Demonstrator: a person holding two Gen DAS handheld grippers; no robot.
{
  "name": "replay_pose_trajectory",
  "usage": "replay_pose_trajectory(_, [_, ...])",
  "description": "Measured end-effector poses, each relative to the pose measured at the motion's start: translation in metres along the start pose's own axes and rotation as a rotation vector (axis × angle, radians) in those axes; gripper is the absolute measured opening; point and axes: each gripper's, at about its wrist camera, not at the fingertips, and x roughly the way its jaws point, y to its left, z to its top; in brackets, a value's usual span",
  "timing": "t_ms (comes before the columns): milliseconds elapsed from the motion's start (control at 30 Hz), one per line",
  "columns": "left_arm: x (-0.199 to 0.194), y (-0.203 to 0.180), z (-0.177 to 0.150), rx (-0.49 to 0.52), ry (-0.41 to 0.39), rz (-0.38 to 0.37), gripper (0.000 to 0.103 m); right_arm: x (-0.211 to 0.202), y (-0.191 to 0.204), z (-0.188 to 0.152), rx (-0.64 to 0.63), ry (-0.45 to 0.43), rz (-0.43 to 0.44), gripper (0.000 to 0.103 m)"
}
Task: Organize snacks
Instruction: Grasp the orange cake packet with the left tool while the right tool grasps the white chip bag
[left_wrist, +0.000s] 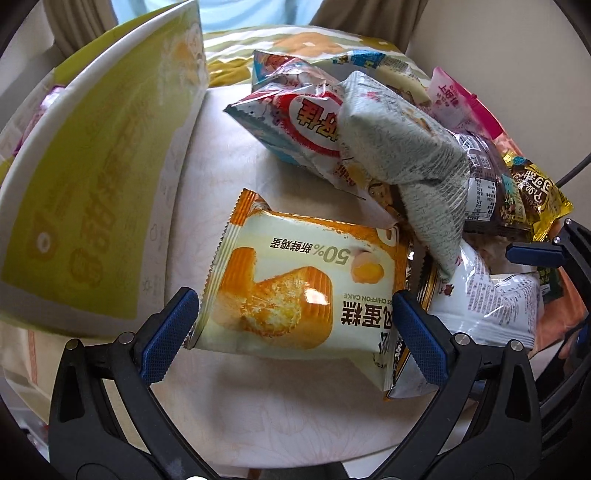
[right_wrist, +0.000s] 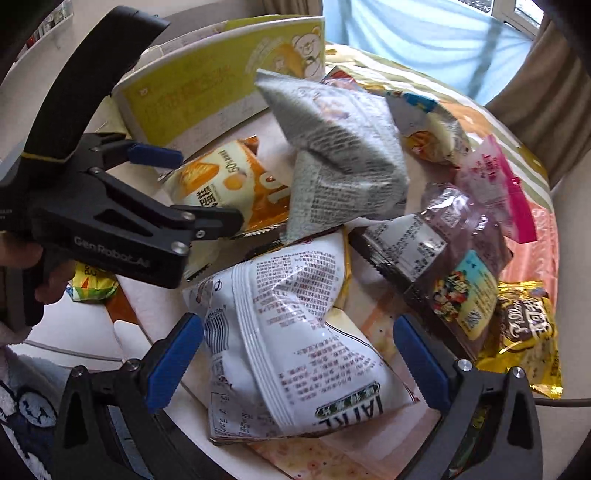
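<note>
Room: curtains (right_wrist: 532, 92) and a bright window behind; a pale round worktop (left_wrist: 229, 155) carries a loose heap of snack bags.
Box: a yellow-green carton (left_wrist: 92, 177) stands open at the far left of the worktop, probably the place the snacks are meant to go, though I can't see inside it.
Heap: bags lie tumbled over each other; a grey bag (left_wrist: 402, 155) leans across a red-and-white bag (left_wrist: 295, 122), with a brown bag (right_wrist: 454, 254), a pink pouch (right_wrist: 495, 184) and a gold bag (right_wrist: 524, 332) to the right.
Cake pack: the orange chiffon cake pack (left_wrist: 291, 288) lies flat at the near edge of the heap, closest to the carton, so it looks like the easy first pick.
Left claw: left claw (left_wrist: 295, 332) has its jaws wide apart, one on each side of the cake pack's near end; whether the pads touch it I can't tell, and nothing is clamped.
White bag: a printed white bag (right_wrist: 295, 339) lies back side up just beside the cake pack.
Right claw: right claw (right_wrist: 299, 365) is also spread apart, straddling the white bag's near end, gripping nothing.
Judgement: each claw seems lined up on its own bag, ready to close.
</note>
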Motion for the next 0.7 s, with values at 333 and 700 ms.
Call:
replay_pose_trajectory(333, [0.0, -0.025, -0.008, 0.098, -0.043, 0.059, 0.103, 0.013, 0.0, -0.004, -0.008, 0.05, 0.036, 0.101])
replay_pose_trajectory(700, [0.003, -0.063, -0.007, 0.345, -0.034, 0.145, 0.103, 0.011, -0.002, -0.012, -0.002, 0.06, 0.035, 0.101])
